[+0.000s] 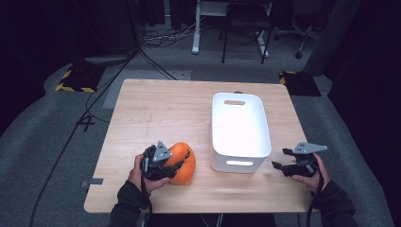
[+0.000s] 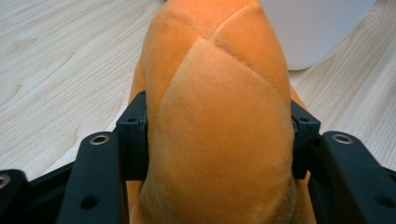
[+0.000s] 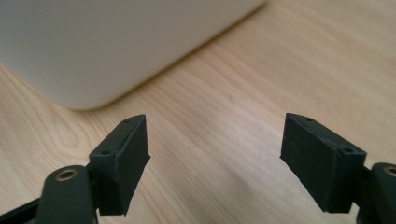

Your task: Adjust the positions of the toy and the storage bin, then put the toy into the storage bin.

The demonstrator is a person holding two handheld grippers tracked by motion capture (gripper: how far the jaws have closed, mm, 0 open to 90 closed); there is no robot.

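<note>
An orange plush toy (image 1: 183, 163) lies on the wooden table (image 1: 161, 113) near its front edge, left of a white bin (image 1: 239, 130). My left gripper (image 1: 182, 161) is shut on it; in the left gripper view both black pads (image 2: 135, 135) press into the sides of the plush toy (image 2: 219, 116). To the right of the bin my right gripper (image 1: 280, 160) points left at the bin's front corner. In the right gripper view my right gripper (image 3: 215, 158) stands open above bare wood, with the white bin (image 3: 102, 42) just ahead.
The bin has handle slots at its near and far ends and looks empty inside. Bare tabletop lies behind the toy and left of the bin. Beyond the table are grey carpet, cables, and chair and desk legs.
</note>
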